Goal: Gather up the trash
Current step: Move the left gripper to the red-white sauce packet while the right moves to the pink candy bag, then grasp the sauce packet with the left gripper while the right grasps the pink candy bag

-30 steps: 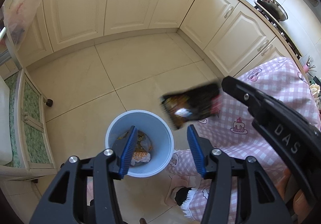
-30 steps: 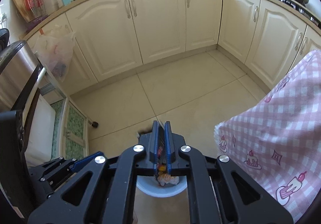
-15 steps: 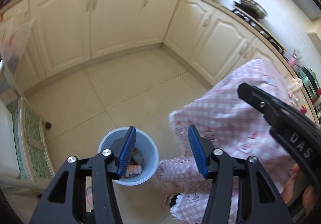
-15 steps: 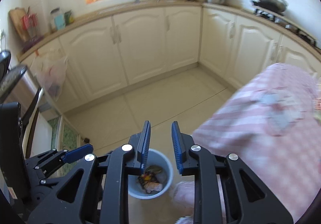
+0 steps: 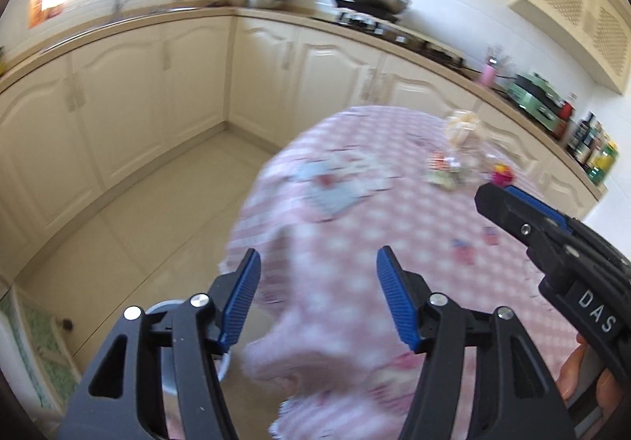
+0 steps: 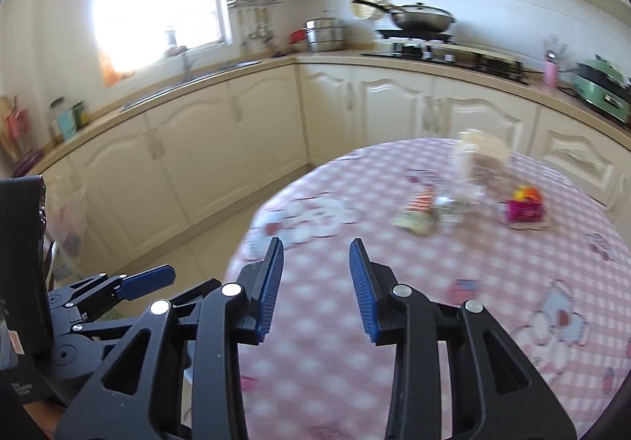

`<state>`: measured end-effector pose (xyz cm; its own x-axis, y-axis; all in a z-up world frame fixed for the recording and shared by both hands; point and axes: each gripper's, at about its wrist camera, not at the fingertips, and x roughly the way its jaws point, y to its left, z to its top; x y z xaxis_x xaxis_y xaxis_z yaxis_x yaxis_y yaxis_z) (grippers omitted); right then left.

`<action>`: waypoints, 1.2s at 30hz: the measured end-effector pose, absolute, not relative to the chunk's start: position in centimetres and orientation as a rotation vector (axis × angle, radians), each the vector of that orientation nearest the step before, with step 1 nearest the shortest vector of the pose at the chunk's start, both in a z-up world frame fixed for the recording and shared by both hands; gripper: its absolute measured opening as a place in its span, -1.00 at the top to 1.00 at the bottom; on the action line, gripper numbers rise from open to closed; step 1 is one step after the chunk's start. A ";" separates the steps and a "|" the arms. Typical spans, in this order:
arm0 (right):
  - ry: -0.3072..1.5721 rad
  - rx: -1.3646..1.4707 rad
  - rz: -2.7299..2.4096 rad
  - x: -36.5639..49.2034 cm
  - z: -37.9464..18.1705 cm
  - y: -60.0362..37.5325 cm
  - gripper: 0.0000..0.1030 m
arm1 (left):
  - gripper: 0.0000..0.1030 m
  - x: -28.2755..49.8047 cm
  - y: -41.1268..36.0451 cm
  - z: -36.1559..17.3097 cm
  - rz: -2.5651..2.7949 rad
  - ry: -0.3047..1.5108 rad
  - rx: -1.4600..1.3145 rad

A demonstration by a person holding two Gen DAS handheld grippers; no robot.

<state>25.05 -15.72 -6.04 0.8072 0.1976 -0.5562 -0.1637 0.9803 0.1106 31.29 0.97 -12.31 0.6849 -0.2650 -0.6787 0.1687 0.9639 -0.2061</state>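
Both views are motion-blurred. My left gripper is open and empty above the near edge of a round table with a pink checked cloth. My right gripper is open and empty over the same cloth. On the far side of the table lie small wrappers, a pink and yellow packet and a clear jar; they also show in the left wrist view. The bin rim peeks out behind my left fingers. The right gripper shows at the right of the left wrist view.
Cream cabinets and a counter run round the room, with a stove and wok at the back. A tiled floor lies left of the table. A plastic bag hangs at the left.
My right gripper let go of the dark wrapper over the bin and opened. Both grippers have swung up from the bin toward the table top.
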 end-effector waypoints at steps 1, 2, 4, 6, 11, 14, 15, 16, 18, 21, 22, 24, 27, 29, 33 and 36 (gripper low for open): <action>0.598 0.066 0.167 25.0 -5.9 -17.4 0.32 | -0.19 31.5 -0.2 -12.1 -0.261 0.780 -0.118; 0.595 0.073 0.149 25.0 -5.9 -18.5 0.32 | -0.19 31.8 -1.4 -11.9 -0.276 0.780 -0.105; 0.595 0.093 0.097 25.2 -5.9 -21.5 0.27 | -0.19 32.5 -3.8 -11.7 -0.312 0.780 -0.081; 0.602 0.116 0.057 25.7 -6.0 -24.3 0.24 | -0.19 33.6 -5.9 -11.7 -0.338 0.787 -0.064; 0.629 0.134 -0.015 27.1 -7.0 -28.7 0.20 | -0.19 37.0 -10.3 -12.2 -0.382 0.813 -0.015; 0.658 0.144 -0.040 28.4 -7.8 -31.1 0.16 | -0.19 39.3 -12.4 -12.8 -0.393 0.833 0.022; 0.664 0.140 -0.048 28.7 -8.0 -31.5 0.14 | -0.19 40.0 -12.8 -13.0 -0.398 0.844 0.026; 0.670 0.138 -0.055 29.1 -8.2 -32.0 0.10 | -0.19 40.9 -13.3 -13.3 -0.398 0.857 0.031; 0.689 0.150 -0.063 30.0 -8.7 -33.2 0.04 | -0.19 42.2 -14.2 -13.9 -0.384 0.864 0.064; 0.705 0.159 -0.076 31.1 -9.1 -34.4 -0.06 | -0.18 44.1 -15.2 -14.6 -0.387 0.882 0.110; 0.710 0.161 -0.075 31.5 -9.2 -34.7 -0.10 | -0.18 44.7 -15.4 -14.8 -0.382 0.889 0.120; 0.724 0.164 -0.071 32.4 -9.5 -35.0 -0.18 | -0.18 45.7 -16.0 -15.3 -0.371 0.890 0.160; 0.744 0.157 -0.078 34.0 -10.1 -35.4 -0.28 | -0.18 46.7 -16.4 -15.6 -0.384 0.897 0.161; 0.761 0.166 -0.073 35.0 -10.4 -35.5 -0.31 | -0.06 47.2 -16.8 -15.8 -0.387 0.900 0.167; 0.775 0.186 -0.074 36.5 -10.8 -35.6 -0.39 | 0.61 47.6 -16.9 -15.6 -0.406 0.886 0.168; 0.789 0.196 -0.090 37.7 -11.1 -35.7 -0.40 | 0.75 47.6 -16.4 -15.5 -0.409 0.884 0.143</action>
